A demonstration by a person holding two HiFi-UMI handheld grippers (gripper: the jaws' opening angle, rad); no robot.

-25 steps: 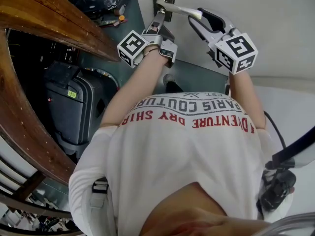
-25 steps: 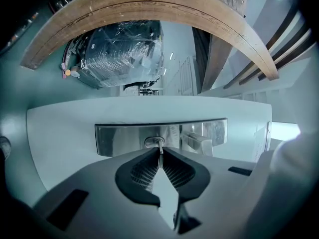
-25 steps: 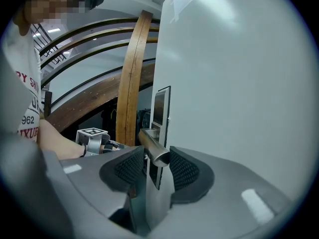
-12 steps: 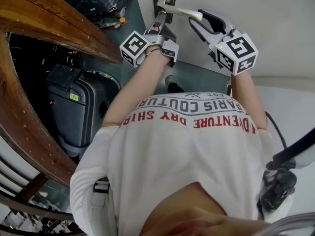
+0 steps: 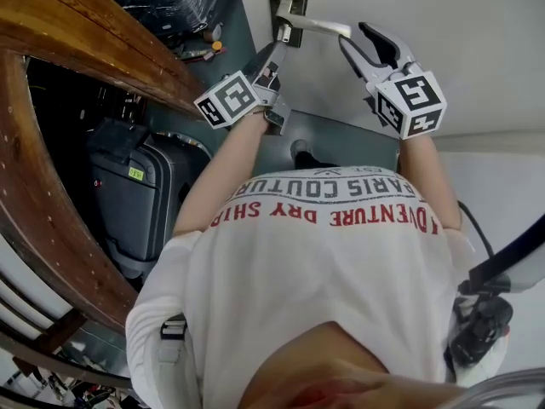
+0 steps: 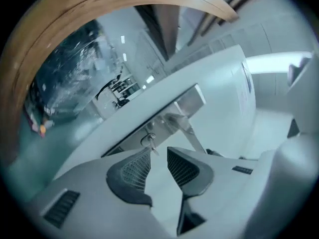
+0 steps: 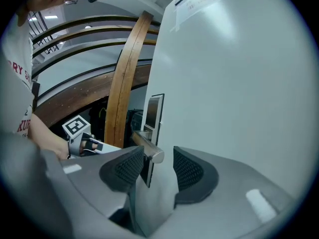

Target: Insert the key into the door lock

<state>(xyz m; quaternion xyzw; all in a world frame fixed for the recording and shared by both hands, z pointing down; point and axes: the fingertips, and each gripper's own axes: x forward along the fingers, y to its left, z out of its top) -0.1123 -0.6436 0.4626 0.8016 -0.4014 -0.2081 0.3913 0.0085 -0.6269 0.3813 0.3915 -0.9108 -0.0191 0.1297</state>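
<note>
White door [image 7: 239, 83] up close, key [image 6: 151, 146] sitting at the lock

We're standing right at the door, with a curved wooden rail [image 5: 94, 32] and a dark suitcase [image 5: 128, 198] off to our left. The left gripper [image 6: 158, 151] has its jaws apart and isn't clamping anything. The key sticks out of the round lock cylinder [image 6: 147, 139] just past the jaw tips, close to the tip of one pad, though we can't tell if it touches. The right gripper [image 7: 158, 154] is spread open too, with the end of the metal lever handle [image 7: 147, 147] between its pads, nearer one pad and not squeezed. The lock plate [image 7: 153, 111] runs up the door edge behind that handle.
</note>
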